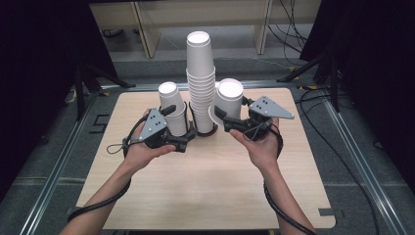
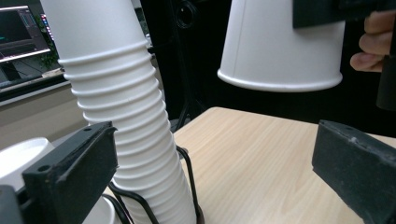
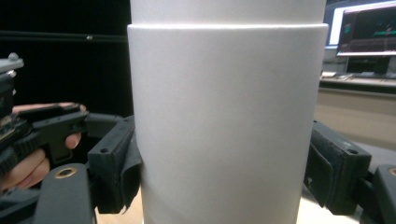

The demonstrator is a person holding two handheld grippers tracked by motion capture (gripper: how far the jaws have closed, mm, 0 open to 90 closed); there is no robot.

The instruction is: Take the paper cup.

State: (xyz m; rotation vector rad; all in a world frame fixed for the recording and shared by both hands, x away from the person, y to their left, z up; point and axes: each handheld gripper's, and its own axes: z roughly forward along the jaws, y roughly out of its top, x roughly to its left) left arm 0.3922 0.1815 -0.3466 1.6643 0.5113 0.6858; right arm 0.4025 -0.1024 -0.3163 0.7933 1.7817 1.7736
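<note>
high view: right hand-held gripper (image 1: 219, 115) clamps an upturned paper cup (image 1: 229, 97) beside the tall stack (image 1: 201, 83); left hand-held gripper (image 1: 182, 128) apart; next, lower it onto a stack.

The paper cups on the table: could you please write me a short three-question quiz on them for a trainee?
1. True or false: the right tool holds a white cup clear of the table.
2. The tall stack stands in: A) a black wire holder; B) a blue bowl; C) a cardboard box.
3. Fill in: in the tall stack and the short stack, every cup's mouth faces ____.

Key: 1 true; 2 A; 3 down.
</note>
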